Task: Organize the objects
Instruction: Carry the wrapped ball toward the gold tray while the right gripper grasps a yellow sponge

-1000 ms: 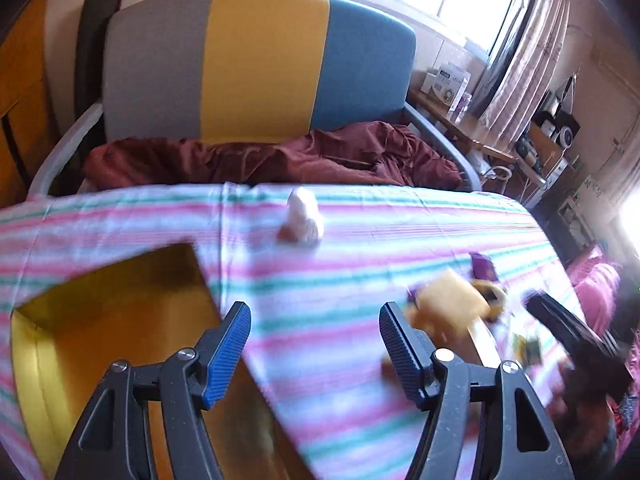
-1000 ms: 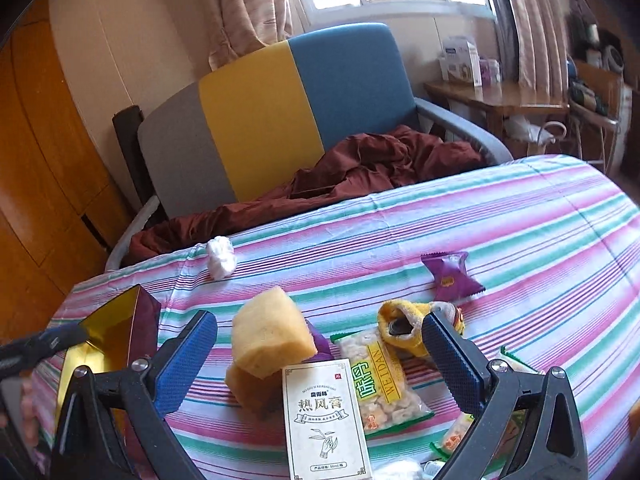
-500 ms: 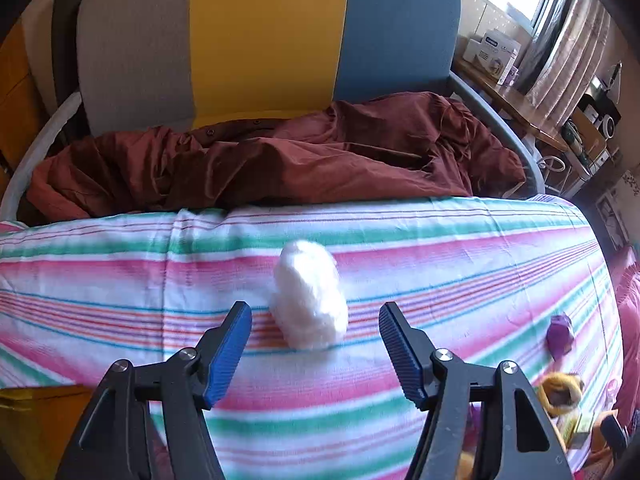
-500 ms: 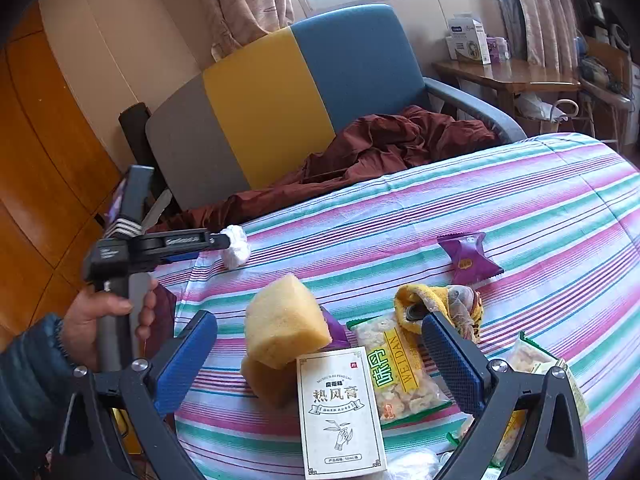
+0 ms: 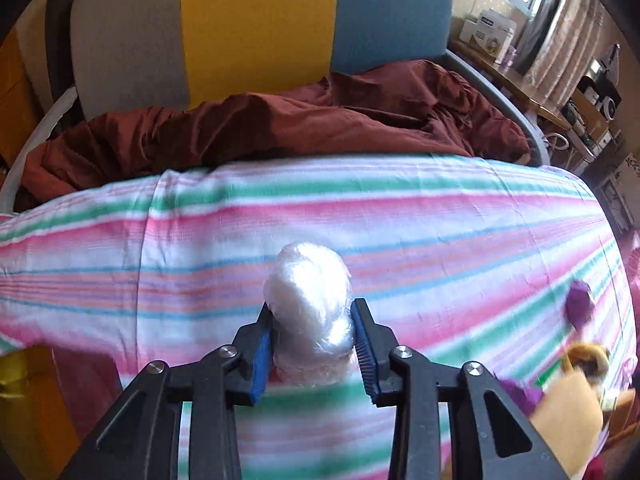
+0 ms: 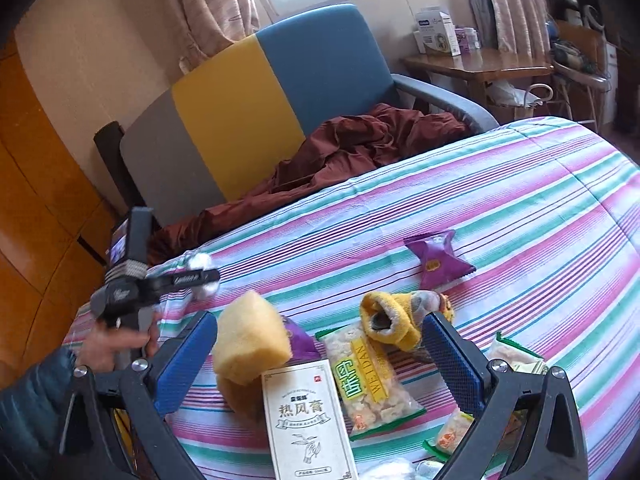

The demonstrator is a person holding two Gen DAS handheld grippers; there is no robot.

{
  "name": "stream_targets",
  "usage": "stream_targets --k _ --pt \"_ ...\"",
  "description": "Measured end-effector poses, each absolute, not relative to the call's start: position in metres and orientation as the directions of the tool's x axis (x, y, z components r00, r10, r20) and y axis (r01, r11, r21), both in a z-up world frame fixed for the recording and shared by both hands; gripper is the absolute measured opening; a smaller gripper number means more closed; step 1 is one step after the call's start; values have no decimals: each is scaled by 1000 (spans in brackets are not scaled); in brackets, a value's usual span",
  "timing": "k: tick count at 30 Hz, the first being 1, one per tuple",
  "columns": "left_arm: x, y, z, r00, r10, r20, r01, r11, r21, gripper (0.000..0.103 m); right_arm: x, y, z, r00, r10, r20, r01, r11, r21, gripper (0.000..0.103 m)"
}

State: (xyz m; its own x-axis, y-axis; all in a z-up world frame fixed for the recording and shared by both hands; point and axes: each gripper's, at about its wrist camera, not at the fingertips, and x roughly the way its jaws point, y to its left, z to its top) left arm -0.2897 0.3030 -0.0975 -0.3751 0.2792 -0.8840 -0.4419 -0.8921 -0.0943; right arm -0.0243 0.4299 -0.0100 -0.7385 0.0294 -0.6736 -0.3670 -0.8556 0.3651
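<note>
While the left wrist view looks steeply down at the striped cloth covering the bench, the left gripper has just been closing, and its blue fingers now press on both sides of a white plastic-wrapped bundle that sits on the cloth near the far edge. Behind the bench stands a sofa with a maroon fabric heaped on its seat. Seen from the right wrist view, the right gripper hovers with its fingers spread wide and nothing between the pads; below it lie a yellow sponge, a printed white box, a snack packet and a yellow sock. A purple wrapper lies farther back. At far left, a hand holds the left gripper.
</note>
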Motion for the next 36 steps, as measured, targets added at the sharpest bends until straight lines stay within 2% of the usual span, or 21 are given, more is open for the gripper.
stream_targets --k 10,18,23,25,29,35,36 --pt "-188 289 -58 -403 349 -846 -516 -850 -105 36 -30 447 -28 -691 -41 -721 -399 -810 429 103" --pt "-89 266 -48 -440 406 -801 -620 -782 -56 36 -32 433 -24 -723 -109 -682 -312 -829 464 99" --pt "-31 241 -59 -422 432 -797 -672 -739 -45 36 -37 397 -11 -745 -120 -656 -193 -903 384 99" --pt "-20 230 -62 -417 435 -798 -676 -735 -48 36 -45 378 -12 -723 -119 -680 -148 -935 322 99" --pt "-9 203 -57 -410 455 -791 -666 -742 -81 36 -61 353 -22 -672 -29 -740 -131 -979 156 102" --pt "-3 171 -43 -430 485 -761 -628 -767 -133 36 -87 349 -31 -616 -5 -787 -126 -986 106 102" --pt "-2 167 -41 -433 489 -757 -623 -770 -141 36 -90 348 -32 -608 -2 -794 -123 -988 97 97"
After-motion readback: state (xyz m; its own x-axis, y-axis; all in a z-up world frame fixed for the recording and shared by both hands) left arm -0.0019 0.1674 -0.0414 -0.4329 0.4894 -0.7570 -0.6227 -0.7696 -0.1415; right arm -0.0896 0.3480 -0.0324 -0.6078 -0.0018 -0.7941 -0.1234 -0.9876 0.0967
